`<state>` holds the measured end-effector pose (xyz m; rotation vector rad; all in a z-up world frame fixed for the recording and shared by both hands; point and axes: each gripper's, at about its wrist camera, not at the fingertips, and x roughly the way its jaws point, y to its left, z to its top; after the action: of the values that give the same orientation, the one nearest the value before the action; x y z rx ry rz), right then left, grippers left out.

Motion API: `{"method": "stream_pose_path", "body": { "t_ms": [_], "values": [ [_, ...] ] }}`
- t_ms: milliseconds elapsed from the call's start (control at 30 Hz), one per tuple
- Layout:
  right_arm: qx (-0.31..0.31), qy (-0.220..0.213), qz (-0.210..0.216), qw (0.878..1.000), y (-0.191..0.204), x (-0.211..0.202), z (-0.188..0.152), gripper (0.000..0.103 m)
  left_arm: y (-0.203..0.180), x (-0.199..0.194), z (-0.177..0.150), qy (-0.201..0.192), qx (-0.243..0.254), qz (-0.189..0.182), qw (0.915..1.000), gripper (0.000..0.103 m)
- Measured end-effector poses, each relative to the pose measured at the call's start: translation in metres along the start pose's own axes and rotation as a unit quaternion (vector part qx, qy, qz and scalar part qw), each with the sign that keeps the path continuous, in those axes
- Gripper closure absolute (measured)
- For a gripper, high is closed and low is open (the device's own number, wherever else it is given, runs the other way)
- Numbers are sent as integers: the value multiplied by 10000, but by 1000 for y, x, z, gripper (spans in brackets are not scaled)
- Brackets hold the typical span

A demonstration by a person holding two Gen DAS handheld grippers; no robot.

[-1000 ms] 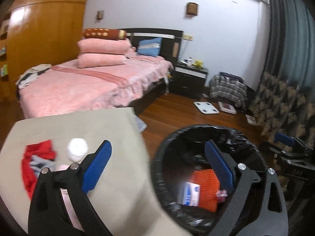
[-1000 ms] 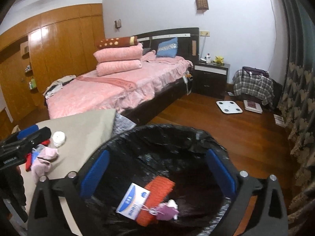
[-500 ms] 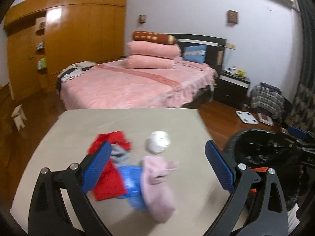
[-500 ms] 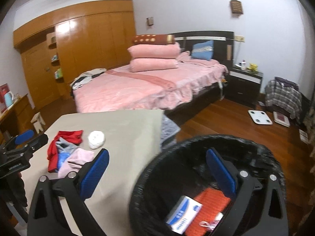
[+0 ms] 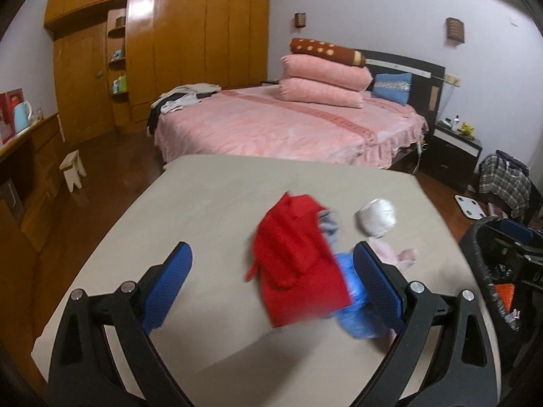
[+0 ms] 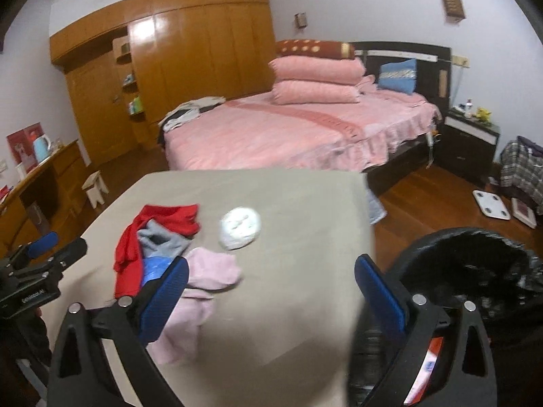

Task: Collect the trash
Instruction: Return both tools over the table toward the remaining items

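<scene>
Trash lies bunched on the beige surface: a red cloth, a grey scrap, a blue bag, a pink cloth and a white wad, all touching or just beside one another, toward the surface's right half. The left gripper hovers over the red cloth, jaws spread wide and empty. The right gripper is likewise spread wide, holding nothing, above the surface's near right corner. A black-lined bin stands just beside the right edge, on the floor. Bare surface runs wide to the left and far edges; the bed sits beyond.
</scene>
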<state>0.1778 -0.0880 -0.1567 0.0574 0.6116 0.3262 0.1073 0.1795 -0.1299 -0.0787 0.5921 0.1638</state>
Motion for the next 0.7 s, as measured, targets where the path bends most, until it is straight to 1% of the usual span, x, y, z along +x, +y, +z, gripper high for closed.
{"method": "stream_pose_path", "body": {
  "t_ms": [167,267,333,400,533,667,700],
  "values": [
    [-202,248,280,9991,31,26,-11,13,13,8,-6,117,-87,67,9999,10],
    [-242,394,393,9982,43,39,-16,15,18,12,-9,174,-122,79,9997,14],
    [-304,441,428,9976,51,47,-17,15,20,16,-11,216,-153,78,9996,16],
    [-407,509,448,9969,59,57,-19,16,24,19,-12,238,-182,93,9995,17],
    [-505,674,482,9953,65,73,-22,21,28,23,-15,277,-205,119,9993,17],
    [-547,860,558,9932,66,87,-25,31,31,27,-14,312,-240,123,9991,17],
    [-536,915,609,9925,66,88,-26,37,31,28,-14,326,-243,117,9991,17]
  ]
}}
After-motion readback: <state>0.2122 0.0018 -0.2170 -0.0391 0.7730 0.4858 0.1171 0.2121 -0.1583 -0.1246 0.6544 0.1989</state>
